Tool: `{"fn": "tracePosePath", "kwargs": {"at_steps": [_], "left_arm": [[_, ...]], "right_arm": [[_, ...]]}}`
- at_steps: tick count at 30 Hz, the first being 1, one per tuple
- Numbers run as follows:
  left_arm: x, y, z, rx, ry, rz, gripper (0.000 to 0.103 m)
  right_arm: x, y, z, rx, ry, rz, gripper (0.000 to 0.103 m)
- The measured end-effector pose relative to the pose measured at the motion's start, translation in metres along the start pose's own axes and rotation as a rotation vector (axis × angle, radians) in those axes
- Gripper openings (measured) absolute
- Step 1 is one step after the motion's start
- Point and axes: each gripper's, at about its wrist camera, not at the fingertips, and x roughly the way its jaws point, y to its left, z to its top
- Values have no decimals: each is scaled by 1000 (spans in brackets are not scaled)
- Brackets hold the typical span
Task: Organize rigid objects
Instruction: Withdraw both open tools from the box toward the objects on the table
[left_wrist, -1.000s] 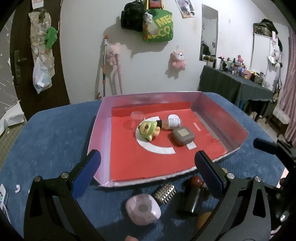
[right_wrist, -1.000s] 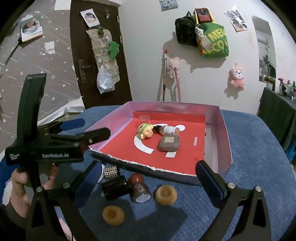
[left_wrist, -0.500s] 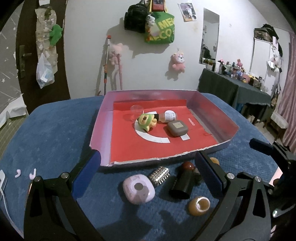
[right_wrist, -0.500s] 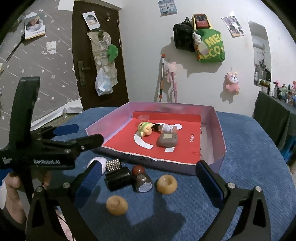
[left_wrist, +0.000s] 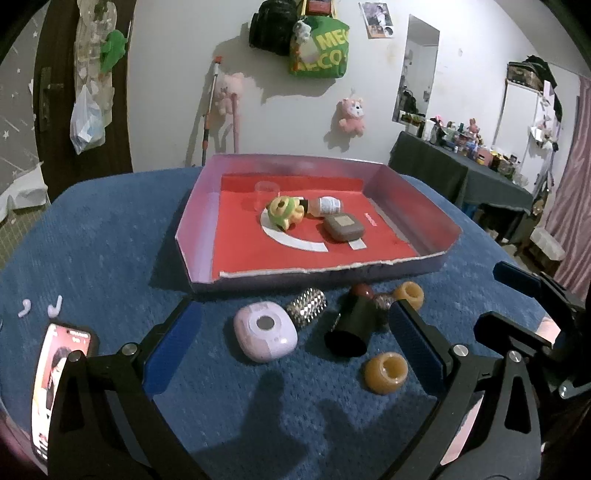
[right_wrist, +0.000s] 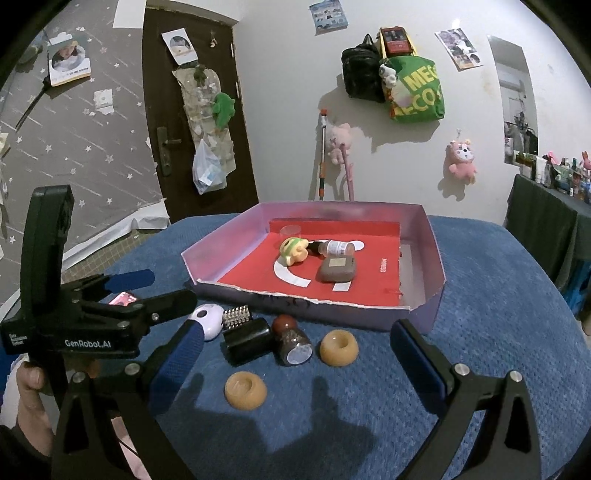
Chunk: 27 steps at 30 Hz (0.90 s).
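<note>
A pink-walled tray (left_wrist: 195, 206) (right_wrist: 436, 258) with a red floor holds a green-yellow toy (left_wrist: 283, 212) (right_wrist: 293, 249), a small bottle (left_wrist: 327, 205) (right_wrist: 334, 248), a grey-brown case (left_wrist: 343, 227) (right_wrist: 337, 270) and a clear cup (left_wrist: 266, 192). In front of it on the blue cloth lie a lilac case (left_wrist: 264, 331) (right_wrist: 206, 321), a studded silver roller (left_wrist: 306, 307) (right_wrist: 236, 316), a black cylinder (left_wrist: 351, 325) (right_wrist: 246, 340), a brown-capped jar (right_wrist: 291, 339) and two amber rings (left_wrist: 386, 371) (left_wrist: 408, 295) (right_wrist: 245, 389) (right_wrist: 338, 347). My left gripper (left_wrist: 295, 345) and right gripper (right_wrist: 295, 356) are open and empty above these.
A phone (left_wrist: 59, 380) with a lit screen lies at the cloth's left front edge, with two small white earbuds (left_wrist: 40, 306) behind it. A dark table (left_wrist: 461, 177) crowded with bottles stands at the right wall. The left gripper's body (right_wrist: 74, 321) shows in the right wrist view.
Both grippers have pulled back and risen from the tray, so the loose objects in front of it now lie between the fingers. The phone has come into the left view.
</note>
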Motion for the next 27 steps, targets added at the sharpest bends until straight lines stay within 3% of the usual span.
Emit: {"fn": "tracePosePath", "kwargs": {"at_steps": [12, 17, 27], "left_arm": [[3, 9, -17, -29, 39, -7, 103], [8, 15, -25, -32, 54, -4, 103], [22, 22, -24, -14, 69, 17, 103]], "right_arm": [[1, 6, -14, -7, 45, 2, 89], [10, 9, -23, -5, 83, 15, 88], [33, 19, -38, -20, 161, 54, 76]]}}
